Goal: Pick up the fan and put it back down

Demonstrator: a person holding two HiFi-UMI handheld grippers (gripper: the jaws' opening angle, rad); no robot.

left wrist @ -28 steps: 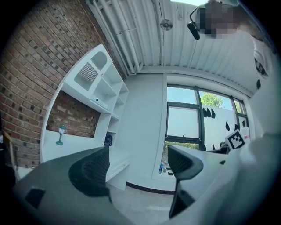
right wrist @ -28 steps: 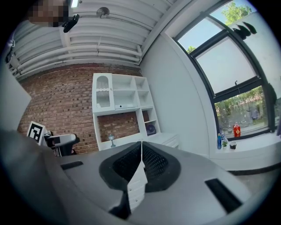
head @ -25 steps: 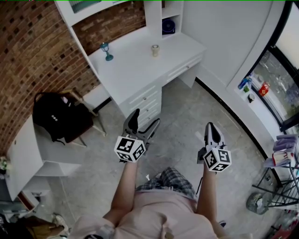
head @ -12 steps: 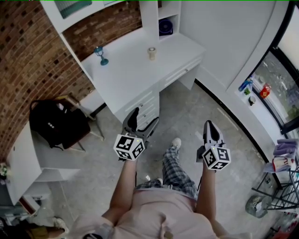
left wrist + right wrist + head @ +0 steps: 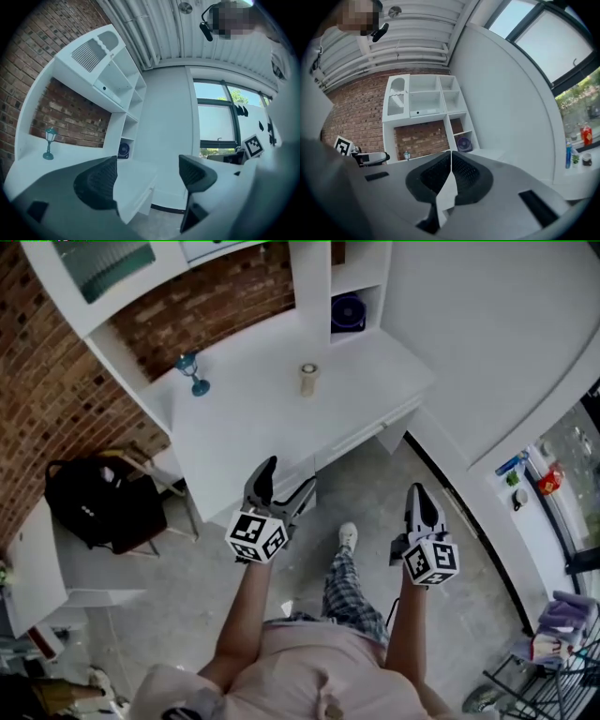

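Observation:
The fan [image 5: 348,312] is small, round and dark blue. It stands in the lowest cubby of the white shelf unit at the back of the white desk [image 5: 253,427]. It also shows far off in the left gripper view as the fan [image 5: 123,150] and in the right gripper view as the fan [image 5: 464,144]. My left gripper [image 5: 286,479] is held out over the desk's front edge, open with nothing between its jaws [image 5: 147,171]. My right gripper [image 5: 417,495] hangs over the floor to the right of the desk, shut and holding nothing [image 5: 451,159]. Both are well short of the fan.
A small blue lamp [image 5: 191,371] and a pale cup [image 5: 307,379] stand on the desk. A black backpack [image 5: 94,507] sits on a chair to the left. Bottles [image 5: 547,479] line the window sill at right. The person's legs and a shoe [image 5: 347,538] show below.
The person has stepped toward the desk, so desk and shelf unit look closer and larger in every view. Both grippers keep their states: left open, right shut.

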